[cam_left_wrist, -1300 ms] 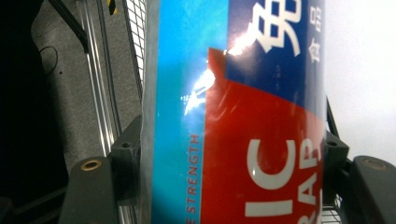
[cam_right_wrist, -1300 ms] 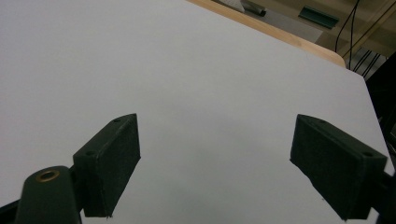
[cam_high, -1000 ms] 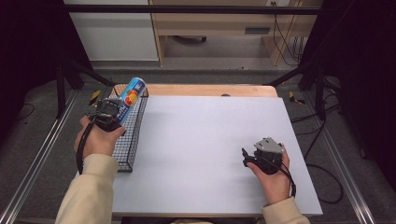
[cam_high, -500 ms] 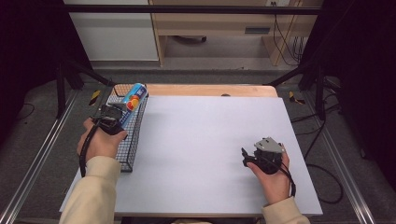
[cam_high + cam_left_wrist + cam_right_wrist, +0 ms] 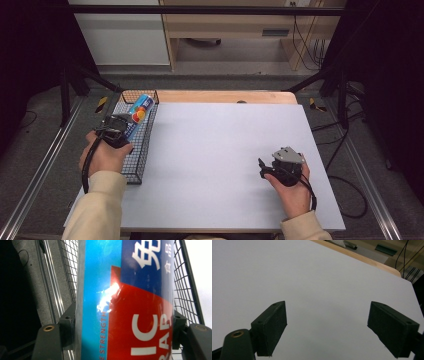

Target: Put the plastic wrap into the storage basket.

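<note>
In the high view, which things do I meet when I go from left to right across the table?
Left tongs shut on the blue tube over the wire basket → bare white table → right tongs, open and empty.

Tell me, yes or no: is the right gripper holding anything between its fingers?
No. The right gripper has its fingers spread apart with just the bare white table showing between them.

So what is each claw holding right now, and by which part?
The left claw grips the blue and red tube across its round side, over the wire basket. The right claw stands open above the white table, holding nothing.
</note>
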`<move>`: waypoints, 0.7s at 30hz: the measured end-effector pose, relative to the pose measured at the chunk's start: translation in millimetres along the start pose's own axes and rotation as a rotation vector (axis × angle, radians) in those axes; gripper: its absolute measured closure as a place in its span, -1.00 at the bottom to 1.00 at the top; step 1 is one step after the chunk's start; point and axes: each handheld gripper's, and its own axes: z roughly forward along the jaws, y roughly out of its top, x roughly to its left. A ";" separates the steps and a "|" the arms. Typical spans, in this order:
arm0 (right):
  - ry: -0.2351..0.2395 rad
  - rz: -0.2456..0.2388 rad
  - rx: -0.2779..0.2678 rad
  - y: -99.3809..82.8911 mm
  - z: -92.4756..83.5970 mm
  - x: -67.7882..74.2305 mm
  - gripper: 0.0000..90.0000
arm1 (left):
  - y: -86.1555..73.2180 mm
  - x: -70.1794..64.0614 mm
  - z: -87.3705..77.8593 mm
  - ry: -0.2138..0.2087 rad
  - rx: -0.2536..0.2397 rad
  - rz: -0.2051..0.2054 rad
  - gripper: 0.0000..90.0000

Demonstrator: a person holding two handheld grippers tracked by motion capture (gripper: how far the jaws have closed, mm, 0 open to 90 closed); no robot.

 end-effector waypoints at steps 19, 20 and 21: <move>0.003 0.005 0.001 -0.5 -0.2 -1.7 -0.65 | -3.1 4.0 6.5 -0.008 0.064 -0.018 -0.30; 0.002 0.005 -0.001 -0.5 -0.2 -1.8 -0.65 | -2.9 3.6 7.2 -0.008 0.071 -0.014 -0.30; 0.002 0.001 -0.001 -0.3 -0.3 -1.8 -0.65 | -2.8 3.1 7.8 -0.008 0.074 -0.013 -0.30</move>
